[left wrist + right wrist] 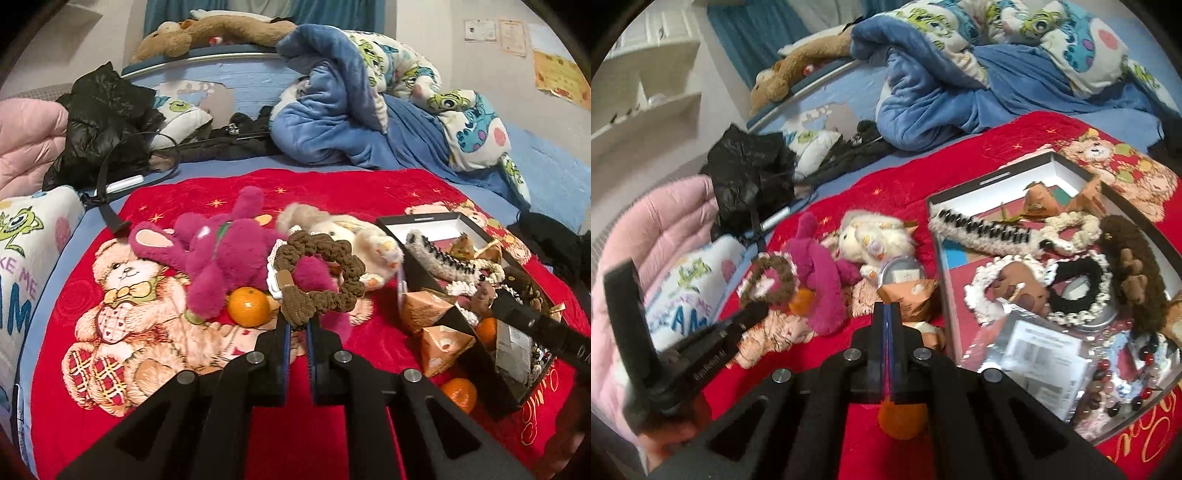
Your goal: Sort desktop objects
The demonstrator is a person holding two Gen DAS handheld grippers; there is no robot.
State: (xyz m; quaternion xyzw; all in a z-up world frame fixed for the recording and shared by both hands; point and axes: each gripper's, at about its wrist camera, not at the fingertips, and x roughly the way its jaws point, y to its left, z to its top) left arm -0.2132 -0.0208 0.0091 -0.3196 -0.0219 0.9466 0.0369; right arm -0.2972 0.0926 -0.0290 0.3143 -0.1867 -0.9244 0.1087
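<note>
A white cushion (26,266) at the left edge is showing blue letters "KE ME" above larger ones, cut off; from the right wrist the same cushion (687,295) is reading roughly "DREAM". Gold script on the red blanket (532,417) and the packet's label (1039,363) are staying illegible

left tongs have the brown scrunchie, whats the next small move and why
Probably carry it to the right and over the open box. The left tongs are shut on the brown scrunchie, which hangs above the pink plush rabbit and an orange. Similar hair ties already lie in that box, so it looks like the place for this one.
</note>
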